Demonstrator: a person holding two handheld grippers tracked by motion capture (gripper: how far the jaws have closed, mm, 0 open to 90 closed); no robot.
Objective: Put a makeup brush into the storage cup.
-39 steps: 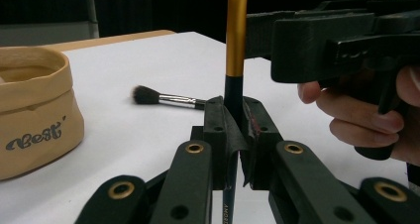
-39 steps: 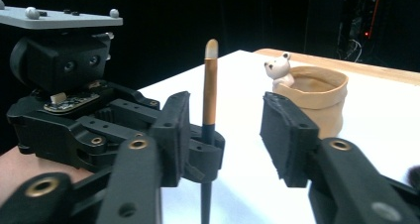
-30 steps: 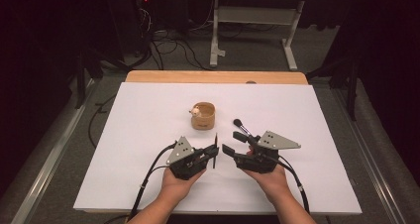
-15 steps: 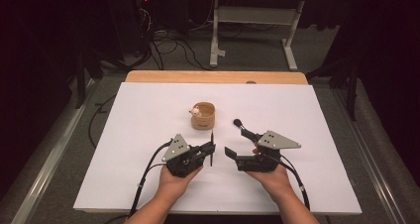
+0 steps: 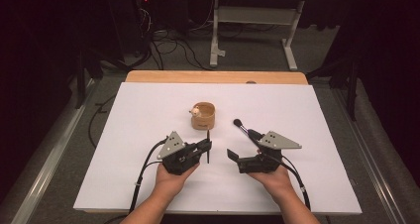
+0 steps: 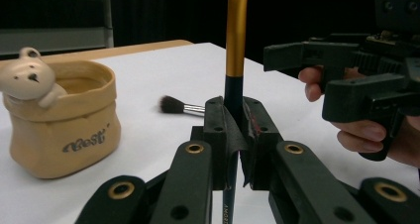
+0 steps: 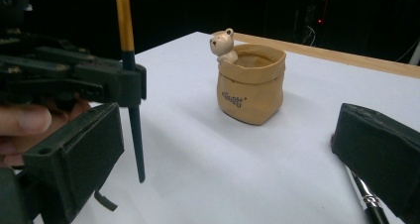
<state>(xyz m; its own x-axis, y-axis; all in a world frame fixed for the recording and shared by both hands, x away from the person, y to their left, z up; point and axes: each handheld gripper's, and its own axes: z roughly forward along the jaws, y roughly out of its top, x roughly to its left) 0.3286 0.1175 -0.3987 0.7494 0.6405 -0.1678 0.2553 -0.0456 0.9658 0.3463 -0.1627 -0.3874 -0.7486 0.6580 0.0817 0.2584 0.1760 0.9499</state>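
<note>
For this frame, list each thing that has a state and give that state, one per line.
Left tool: shut on the gold-handled brush.
Gold-handled brush: held upright, clear of the pot.
Right tool: jaws open, just been opening, nothing between them.
Black makeup brush: lying flat on the table.
Bear pot: upright, empty.

You can read one dark word on the front of the tan bag-shaped pot (image 6: pixel 62 127), low down below the small bear figure (image 6: pixel 27 80) on its rim; it looks like "Best", but the first letter stays unclear.

White table (image 5: pixel 124 149), bear pot (image 5: pixel 204 116), makeup brush (image 5: pixel 242 129)
</note>
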